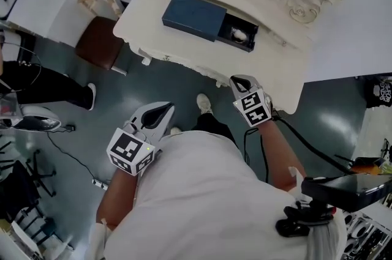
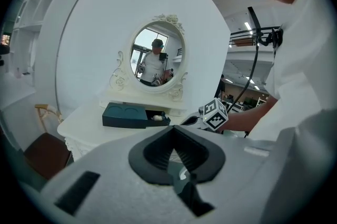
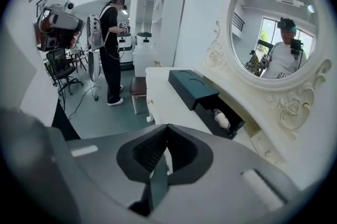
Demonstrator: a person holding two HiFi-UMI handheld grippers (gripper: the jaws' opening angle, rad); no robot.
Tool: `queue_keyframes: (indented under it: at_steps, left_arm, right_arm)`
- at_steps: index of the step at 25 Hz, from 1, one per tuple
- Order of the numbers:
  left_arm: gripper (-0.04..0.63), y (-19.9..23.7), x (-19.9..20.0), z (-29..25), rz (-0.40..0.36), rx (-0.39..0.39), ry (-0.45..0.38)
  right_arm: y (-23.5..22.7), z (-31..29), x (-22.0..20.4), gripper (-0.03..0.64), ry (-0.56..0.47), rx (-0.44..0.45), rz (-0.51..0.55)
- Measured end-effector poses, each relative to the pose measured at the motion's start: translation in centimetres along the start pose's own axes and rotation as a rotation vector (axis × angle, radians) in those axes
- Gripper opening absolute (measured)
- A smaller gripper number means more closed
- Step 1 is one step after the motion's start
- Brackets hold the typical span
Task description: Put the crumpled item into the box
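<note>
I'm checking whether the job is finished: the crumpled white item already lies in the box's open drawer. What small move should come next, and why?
Probably ease the right gripper forward and nudge the drawer shut. The crumpled item already lies inside it, yet the drawer stands pulled out of the dark blue box, and that gripper, shut and empty, hangs nearest its open end.

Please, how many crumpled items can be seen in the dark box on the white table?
1. The crumpled item lies in the box, in its pulled-out part at the right in the head view. The covered part may hide more.
</note>
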State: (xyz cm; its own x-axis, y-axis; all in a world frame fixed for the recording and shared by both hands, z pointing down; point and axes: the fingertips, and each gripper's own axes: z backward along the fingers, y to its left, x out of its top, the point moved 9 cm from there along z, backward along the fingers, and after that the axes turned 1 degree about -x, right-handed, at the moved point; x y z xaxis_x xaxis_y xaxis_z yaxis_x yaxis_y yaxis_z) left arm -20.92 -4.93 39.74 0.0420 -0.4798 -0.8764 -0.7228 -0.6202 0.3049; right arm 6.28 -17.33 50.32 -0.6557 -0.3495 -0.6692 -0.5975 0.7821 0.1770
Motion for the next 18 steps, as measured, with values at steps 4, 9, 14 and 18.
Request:
queue_keyframes:
  at_steps: [4, 9, 14, 18]
  left_arm:
    - [0.002, -0.7, -1.2, 2.3, -0.012, -0.026, -0.001]
    - [0.002, -1.6, -2.6, 5.1, -0.024, -0.055, -0.001]
    - [0.002, -2.5, -3.9, 7.1, -0.032, -0.065, -0.011]
    - [0.002, -3.1, -4.7, 8.4, -0.035, -0.073, -0.013]
  right_arm:
    - [4.0, 2.2, -0.4, 0.002, -0.026, 0.004, -0.050]
    - [8.9, 4.7, 0.2, 0.002, -0.081, 0.022, -0.086]
    - [12.3, 6.3, 0.4, 0.002, -0.118, 0.028, -0.080]
    - [14.5, 7.4, 0.9, 0.002, -0.125, 0.039, -0.076]
